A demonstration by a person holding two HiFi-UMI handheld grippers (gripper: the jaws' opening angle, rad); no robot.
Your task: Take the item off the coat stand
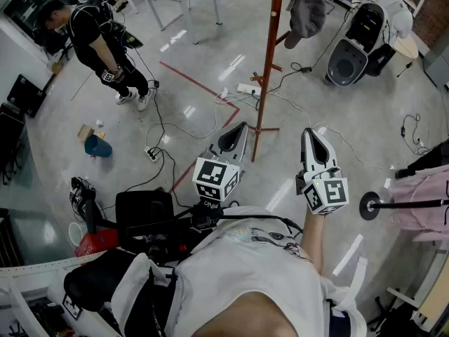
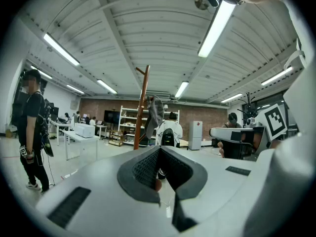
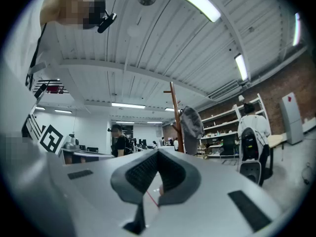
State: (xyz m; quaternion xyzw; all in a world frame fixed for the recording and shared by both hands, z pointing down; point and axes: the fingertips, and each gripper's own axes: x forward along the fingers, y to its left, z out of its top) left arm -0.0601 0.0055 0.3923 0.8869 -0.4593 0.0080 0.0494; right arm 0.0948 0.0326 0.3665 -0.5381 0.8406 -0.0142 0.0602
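A brown wooden coat stand [image 1: 270, 55] rises from the floor ahead of me. A grey cap [image 1: 306, 9] hangs on a peg near its top. My left gripper [image 1: 233, 137] and right gripper [image 1: 313, 140] are held level, side by side, short of the stand's foot. Both are shut with nothing between the jaws. In the left gripper view the coat stand [image 2: 143, 107] and the cap [image 2: 154, 113] stand well beyond the closed left gripper [image 2: 160, 171]. The right gripper view has the coat stand [image 3: 174, 115] and cap [image 3: 191, 122] above and right of the closed right gripper [image 3: 157, 176].
A person in black [image 1: 105, 41] stands at the far left. A white and black machine [image 1: 365, 30] sits right of the stand. Cables and a power strip [image 1: 249, 88] lie around its base. A pink garment [image 1: 428, 195] hangs at the right; a black bag [image 1: 144, 213] lies at my left.
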